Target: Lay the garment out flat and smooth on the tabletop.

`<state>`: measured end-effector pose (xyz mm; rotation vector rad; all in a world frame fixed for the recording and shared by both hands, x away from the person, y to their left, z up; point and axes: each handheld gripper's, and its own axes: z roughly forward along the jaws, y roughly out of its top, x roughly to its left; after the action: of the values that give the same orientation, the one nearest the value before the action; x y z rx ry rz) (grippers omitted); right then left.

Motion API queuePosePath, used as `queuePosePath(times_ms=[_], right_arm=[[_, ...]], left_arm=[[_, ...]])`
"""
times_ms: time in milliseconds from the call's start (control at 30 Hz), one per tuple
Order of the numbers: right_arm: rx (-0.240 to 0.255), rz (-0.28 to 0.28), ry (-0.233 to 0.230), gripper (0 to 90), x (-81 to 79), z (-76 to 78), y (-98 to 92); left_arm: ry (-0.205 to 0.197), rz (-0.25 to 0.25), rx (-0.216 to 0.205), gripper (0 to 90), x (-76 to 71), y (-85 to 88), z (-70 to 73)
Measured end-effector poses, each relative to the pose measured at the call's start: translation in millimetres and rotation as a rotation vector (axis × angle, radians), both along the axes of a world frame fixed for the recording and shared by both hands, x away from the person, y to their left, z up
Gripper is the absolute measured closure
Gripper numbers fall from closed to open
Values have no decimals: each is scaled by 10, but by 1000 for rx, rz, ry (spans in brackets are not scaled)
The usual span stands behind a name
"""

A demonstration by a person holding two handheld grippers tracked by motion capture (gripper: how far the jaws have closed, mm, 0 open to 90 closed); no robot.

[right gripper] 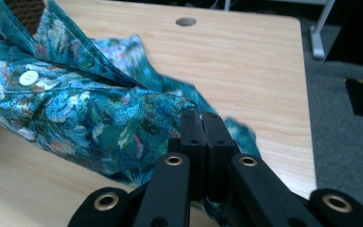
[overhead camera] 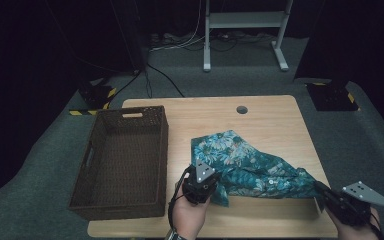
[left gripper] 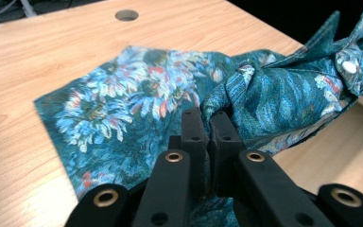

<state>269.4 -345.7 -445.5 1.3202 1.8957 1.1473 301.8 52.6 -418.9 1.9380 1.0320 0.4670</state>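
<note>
Shirt: the teal floral cotton shirt lies bunched on the wooden table, long axis between your hands.
Grip: left gripper and right gripper each clamp an end.
Basket: the brown wicker basket sits left of it, nearer your left hand.

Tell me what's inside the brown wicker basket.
The wicker basket looks empty: the high view shows its woven floor dark and bare. The corner under its near wall is hidden. The floral shirt lies outside on the table, pinched by the left gripper and right gripper.
</note>
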Motion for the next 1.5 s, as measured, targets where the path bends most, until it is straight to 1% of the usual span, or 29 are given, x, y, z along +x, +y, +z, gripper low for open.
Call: queuePosePath(times_ms=[67,167,267,300,367,433,467,500,533,567,633,667,700,733,767,800,833,867,900,933,967,1000,1067,1100,1167,1200,1233,1333,1500], right_arm=[[1,6,-23,887,-91,75,-1],[9,13,-62,887,-208,177,-17],[23,13,-80,886,-240,207,-25],[26,13,-78,886,-235,198,-20],[32,15,-68,886,-201,157,0],[21,23,-54,886,-122,114,22],[11,29,-46,886,-56,109,32],[1,31,-45,887,29,128,37],[-4,34,-49,887,179,191,43],[-14,38,-50,887,294,251,54],[-43,37,-56,887,685,457,100],[-62,31,-53,887,915,567,134],[-77,25,-53,886,1157,674,170],[-88,-8,-52,876,1456,786,218],[-85,-23,-41,818,1625,830,246],[-83,-35,-25,728,1819,852,286],[-92,-58,-8,657,1954,838,334],[-123,-79,14,618,2049,801,395],[-134,-78,14,611,2074,778,426],[-138,-73,14,596,2085,744,460],[-144,-64,12,586,2085,701,488],[-155,-54,13,584,2076,638,512],[-177,-42,29,584,2059,533,523],[-178,-43,39,581,2049,471,509],[-145,-53,65,569,2017,352,465],[-145,-54,75,562,1993,294,450],[-146,-55,84,554,1956,225,433],[-136,-49,102,547,1854,97,392],[-121,-17,119,545,1608,-139,385]], left_arm=[[-10,-8,-20,863,-92,28,81],[-23,-16,-55,862,-187,58,185],[-23,-31,-63,861,-204,38,195],[-23,-30,-54,860,-192,27,173],[-4,-27,-38,860,-133,26,114],[15,-21,-28,861,-17,50,97],[18,-13,-30,861,63,65,121],[16,-6,-26,863,192,81,182],[16,1,-28,864,289,83,229],[13,12,-24,864,438,73,302],[5,45,-5,865,800,37,454],[-11,68,18,865,1001,5,527],[-36,107,43,861,1266,-28,601],[-53,147,68,804,1414,-48,625],[-48,197,87,700,1592,-69,627],[-14,234,96,622,1729,-73,598],[28,260,87,570,1837,-64,545],[36,269,87,536,1871,-61,513],[39,272,96,513,1893,-57,470],[40,262,101,516,1902,-54,422],[37,251,128,514,1902,-54,357],[35,250,136,500,1896,-46,317],[60,248,128,500,1885,-7,201],[75,248,128,500,1878,8,141],[100,249,129,491,1847,23,30],[110,247,134,486,1821,25,-27],[112,246,133,474,1802,26,-57],[120,227,127,461,1709,28,-157],[126,195,118,451,1474,34,-343]])
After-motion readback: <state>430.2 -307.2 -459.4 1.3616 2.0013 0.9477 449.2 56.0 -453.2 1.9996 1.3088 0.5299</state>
